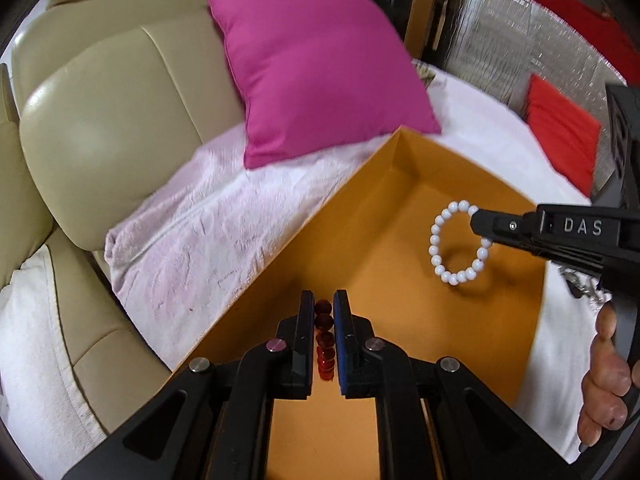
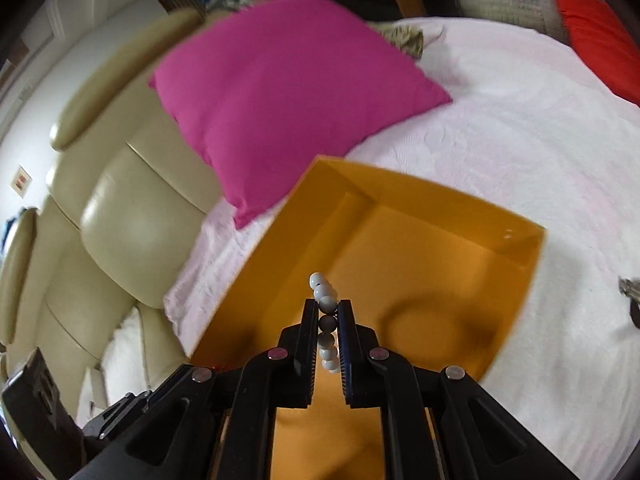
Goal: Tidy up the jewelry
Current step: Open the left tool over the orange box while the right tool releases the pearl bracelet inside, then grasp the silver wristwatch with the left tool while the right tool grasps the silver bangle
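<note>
An open orange box (image 1: 400, 152) lies on a white blanket (image 1: 208, 232). My left gripper (image 1: 323, 300) is shut on a dark red bead bracelet (image 1: 324, 322), seen edge-on between its pads, above the box's near left side. From the right, my right gripper (image 1: 478, 222) reaches over the box, shut on a white bead bracelet (image 1: 436, 240) that hangs as a ring above the box floor. In the right wrist view the same white bracelet (image 2: 322, 292) sits edge-on between the right gripper (image 2: 329, 308) pads, over the orange box (image 2: 420, 248). Its ring shadow falls on the box floor.
A magenta cushion (image 1: 316, 64) leans on a cream leather sofa back (image 1: 104, 128) just behind the box. A red cushion (image 1: 560, 132) lies at the far right. Some small metal jewelry (image 2: 628, 288) rests on the blanket right of the box. A hand (image 1: 604, 380) holds the right gripper's handle.
</note>
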